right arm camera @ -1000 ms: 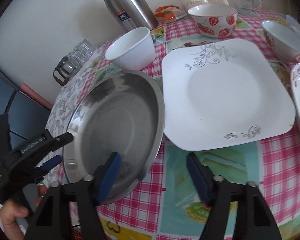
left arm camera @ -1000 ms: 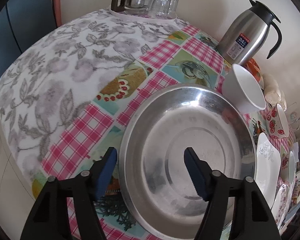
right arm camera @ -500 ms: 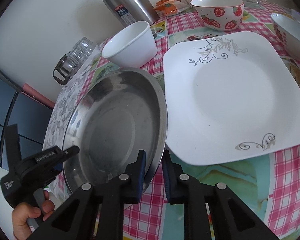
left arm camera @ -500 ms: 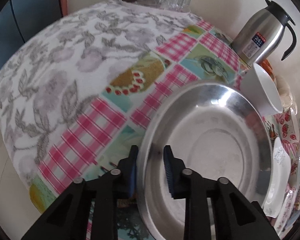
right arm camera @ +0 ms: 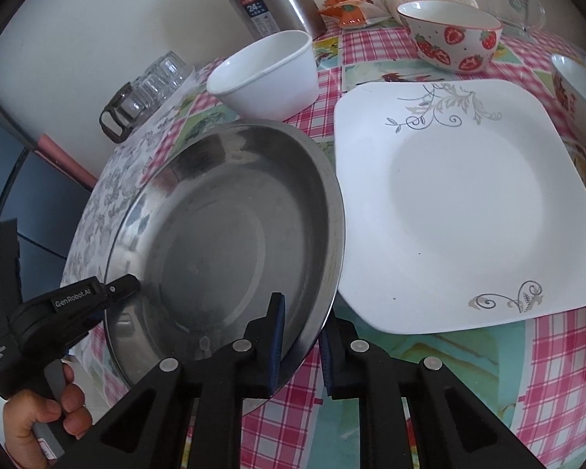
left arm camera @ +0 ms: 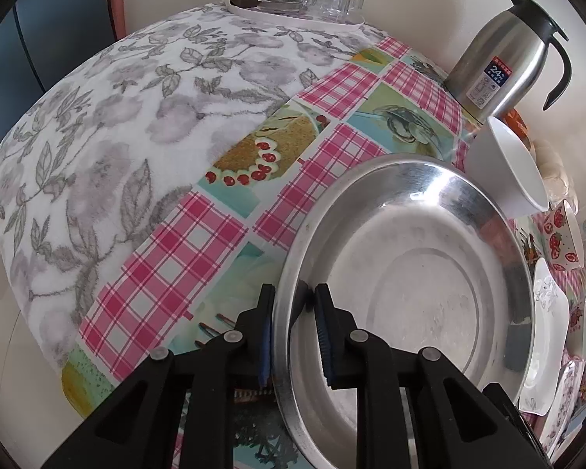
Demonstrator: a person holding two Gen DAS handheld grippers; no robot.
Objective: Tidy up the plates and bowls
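On the near left part of the checked tablecloth (right arm camera: 558, 383) sits a round steel plate (right arm camera: 222, 242). My left gripper (left arm camera: 293, 336) has just closed and now pinches the plate's left rim between its blue pads. My right gripper (right arm camera: 301, 340) has just closed too, clamping the plate's near right rim. Just right of it lies a white square plate (right arm camera: 468, 211). Behind stands a white bowl (right arm camera: 265, 74), then a strawberry bowl (right arm camera: 449, 39) and a steel flask (left arm camera: 500, 70).
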